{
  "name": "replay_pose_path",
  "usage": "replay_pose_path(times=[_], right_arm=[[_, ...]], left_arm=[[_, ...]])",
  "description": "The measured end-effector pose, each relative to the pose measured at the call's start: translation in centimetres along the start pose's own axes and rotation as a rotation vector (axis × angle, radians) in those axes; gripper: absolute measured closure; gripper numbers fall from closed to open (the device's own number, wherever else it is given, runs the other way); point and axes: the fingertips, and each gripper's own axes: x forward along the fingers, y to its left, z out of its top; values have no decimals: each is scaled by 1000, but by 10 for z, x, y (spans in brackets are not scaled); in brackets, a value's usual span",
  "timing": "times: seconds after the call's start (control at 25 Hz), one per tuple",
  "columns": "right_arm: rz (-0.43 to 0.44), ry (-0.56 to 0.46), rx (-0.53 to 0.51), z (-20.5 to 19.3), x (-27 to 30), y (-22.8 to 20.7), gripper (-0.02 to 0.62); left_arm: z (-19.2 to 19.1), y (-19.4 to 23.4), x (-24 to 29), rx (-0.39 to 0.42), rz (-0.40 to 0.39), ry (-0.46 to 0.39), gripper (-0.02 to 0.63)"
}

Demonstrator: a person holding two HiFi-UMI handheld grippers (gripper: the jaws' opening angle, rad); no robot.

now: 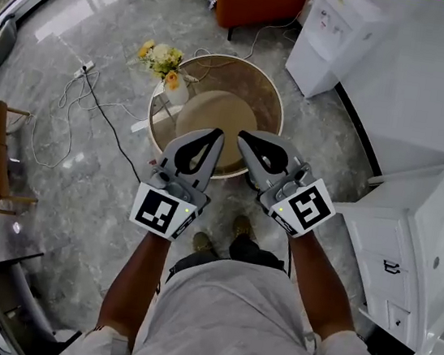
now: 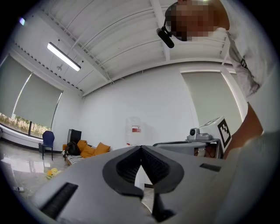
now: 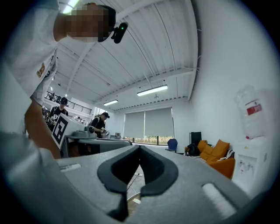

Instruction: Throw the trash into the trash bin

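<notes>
The left claw [image 1: 214,137] and right claw [image 1: 245,140] are both closed on nothing, side by side and pointing level above the round surface's [image 1: 265,88] near edge; no trash or bin shows, so neither hand is nearer.

What may be the trash is a flat white scrap [image 1: 141,127] at the left rim of the round bench [image 1: 260,84], just below the vase of yellow flowers [image 1: 168,66] (whether it rests on the rim or on the floor just beside it cannot be told). It is pale and oblong, and it lies slanted. It sits well apart from the left claw [image 1: 216,134] and the right claw [image 1: 244,138], both pressed together with nothing between them. A small white piece [image 3: 136,201] shows low on the brown bench top; what it is cannot be told. Which thing is the trash bin cannot be told.
</notes>
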Motion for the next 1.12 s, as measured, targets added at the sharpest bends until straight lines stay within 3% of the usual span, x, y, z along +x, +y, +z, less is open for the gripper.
replay_pose_path(times=[1.12], right_arm=[[-12,23,14,-4,-31,-3,595]], left_arm=[[-1,-25,2,-8,-14,9,606]])
